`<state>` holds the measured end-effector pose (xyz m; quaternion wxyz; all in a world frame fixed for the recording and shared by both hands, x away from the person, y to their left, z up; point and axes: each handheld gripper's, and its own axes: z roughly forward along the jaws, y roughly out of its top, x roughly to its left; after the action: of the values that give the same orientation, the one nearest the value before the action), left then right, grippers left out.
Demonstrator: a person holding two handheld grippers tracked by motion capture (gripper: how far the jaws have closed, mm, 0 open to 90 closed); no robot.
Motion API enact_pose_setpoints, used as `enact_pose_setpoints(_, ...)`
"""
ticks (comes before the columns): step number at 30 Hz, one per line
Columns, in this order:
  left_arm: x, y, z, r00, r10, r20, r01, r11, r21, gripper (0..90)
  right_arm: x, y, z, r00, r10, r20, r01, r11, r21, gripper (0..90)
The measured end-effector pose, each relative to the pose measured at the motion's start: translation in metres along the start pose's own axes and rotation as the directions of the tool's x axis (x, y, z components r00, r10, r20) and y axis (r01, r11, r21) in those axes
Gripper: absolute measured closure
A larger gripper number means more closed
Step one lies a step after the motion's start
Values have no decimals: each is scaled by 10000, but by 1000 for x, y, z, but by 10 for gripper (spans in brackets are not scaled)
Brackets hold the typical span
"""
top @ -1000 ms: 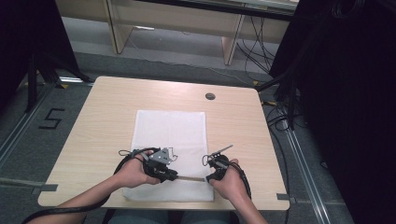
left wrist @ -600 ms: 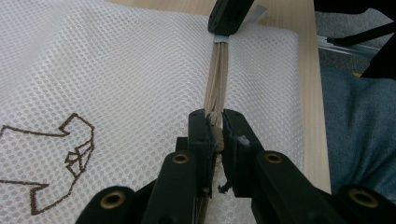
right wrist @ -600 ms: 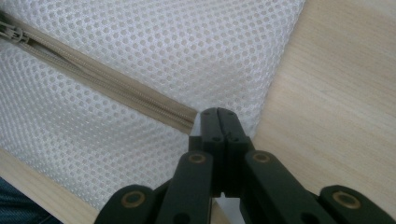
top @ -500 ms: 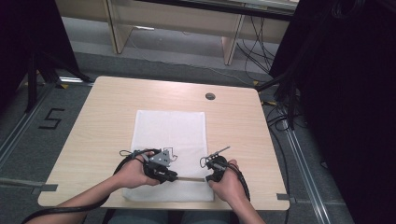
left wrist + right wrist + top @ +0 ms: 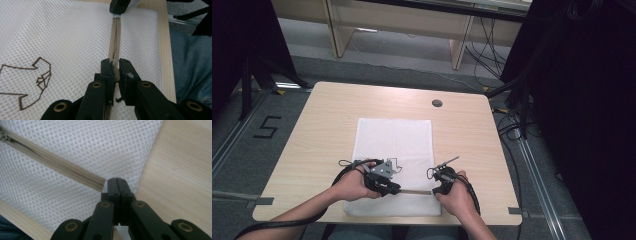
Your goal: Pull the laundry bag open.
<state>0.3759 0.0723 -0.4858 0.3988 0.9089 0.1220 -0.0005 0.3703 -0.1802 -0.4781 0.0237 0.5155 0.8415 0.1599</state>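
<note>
— So, where does the white mesh bag point(image 5: 393, 150) lie against the 2 grippers?

— Under both. It is spread flat on the wooden table point(image 5: 322, 115), and its near end is where both grippers meet it. The left gripper point(image 5: 393, 189) points across toward the right gripper point(image 5: 435, 191), with the beige zipper point(image 5: 416, 191) running straight between them.

— What has the left one got?

— In the left gripper view its jaws are nearly closed, pinching the small zipper pull point(image 5: 115, 75) at the near end of the zipper tape point(image 5: 115, 37). Ahead of those jaws the tape runs on to the other gripper's black tip point(image 5: 119, 6).

— And the right?

— Clamped tight. In the right gripper view the 2 jaws meet with no gap, right at the end of the zipper point(image 5: 50, 161), nipping the bag's mesh point(image 5: 75, 142) close to its edge; bare table point(image 5: 180, 170) lies just to the right of the tips.

— Any writing?

— No legible brand. A brown outline figure point(image 5: 30, 82) is stitched on the mesh to the left of the left jaws. On the floor, well to the left of the left gripper, a black "5" point(image 5: 267, 128) is marked.

— Counts?

— 1 bag, 1 zipper, 2 grippers, 1 round grommet point(image 5: 437, 103) in the table beyond the bag.
</note>
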Motion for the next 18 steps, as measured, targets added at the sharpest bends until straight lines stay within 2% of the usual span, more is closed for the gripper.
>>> enact_pose_setpoints(2,1,-4,-4,9997,-246,4,246,9996,-137,820,0,0,0,10000,3,-16,-3,10000,-9,900)
enact_pose_setpoints(3,1,-5,-5,9997,-226,-33,225,9996,-154,820,0,1,0,9999,-147,50,147,9998,108,900)
enact_pose_setpoints(4,1,-4,-7,9998,-209,-57,208,9996,-215,821,1,1,0,9999,-6,160,3,9999,148,900)
enact_pose_setpoints(5,0,-4,-7,9998,-170,-63,169,9996,-222,821,0,1,1,9997,-164,186,162,9998,133,900)
enact_pose_setpoints(12,0,-4,-8,9999,116,-44,-115,9999,15,821,1,1,-1,9999,-68,76,67,9999,100,900)
enact_pose_setpoints(13,0,-4,-8,9999,102,-44,-103,9999,-8,821,1,1,0,9999,24,155,-26,9999,160,900)
enact_pose_setpoints(14,1,-5,-9,9999,-88,55,89,9998,-179,821,1,1,0,9999,45,167,-47,9999,161,900)
enact_pose_setpoints(15,1,-6,-10,10000,-54,34,55,9999,-112,821,1,1,0,9999,70,156,-73,9998,173,900)
enact_pose_setpoints(16,1,-7,-10,9999,-91,48,91,9999,-113,821,0,1,0,9999,-120,40,119,9998,126,900)
enact_pose_setpoints(18,2,-10,-12,9999,-137,37,137,9999,-88,821,0,1,-1,10000,-11,23,11,9999,110,900)
